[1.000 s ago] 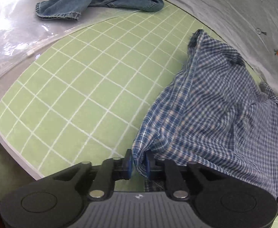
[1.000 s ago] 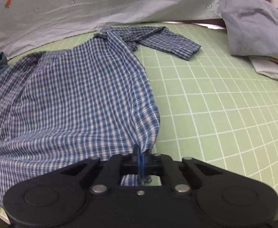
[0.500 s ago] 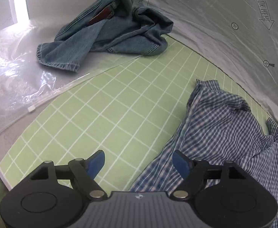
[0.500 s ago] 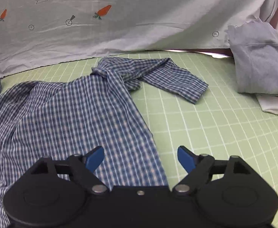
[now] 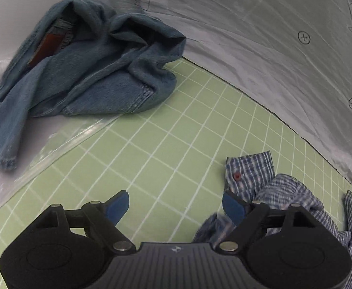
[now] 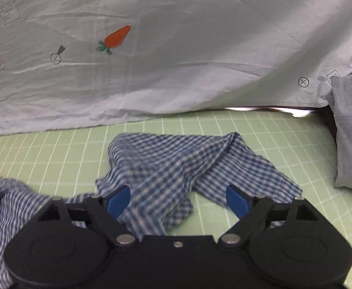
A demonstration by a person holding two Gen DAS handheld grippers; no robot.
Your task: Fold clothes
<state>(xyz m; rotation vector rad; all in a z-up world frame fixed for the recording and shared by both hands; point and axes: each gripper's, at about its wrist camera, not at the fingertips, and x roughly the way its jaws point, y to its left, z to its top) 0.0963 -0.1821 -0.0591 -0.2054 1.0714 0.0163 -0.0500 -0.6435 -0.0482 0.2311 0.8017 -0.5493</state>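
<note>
A pale sheet (image 6: 176, 72) printed with a carrot drapes behind the bench; a green grid mat (image 5: 151, 159) covers the bench top. Blue jeans (image 5: 84, 72) lie crumpled at the mat's far left corner, and a grey garment (image 6: 351, 130) sits at the right edge.

The checked shirt (image 6: 166, 166) lies bunched on the mat, its sleeves crossing in loose folds. In the left view its cuff (image 5: 248, 171) with a red button rests flat on the mat, just beside the right-hand pad.

The step in hand looks like the gap between folds: the shirt is down, nobody grips it, and it is far from a neat fold. I judge the next move calls for picking fresh grip points, likely a sleeve or cuff on each side, and spreading the cloth flat before folding.

The left tool (image 5: 176, 204) has its jaws opening, wide apart, with only bare mat between them. The right tool (image 6: 178, 198) is opening too; shirt cloth lies under and between its pads, but they do not press on it. Both are released, holding nothing.
</note>
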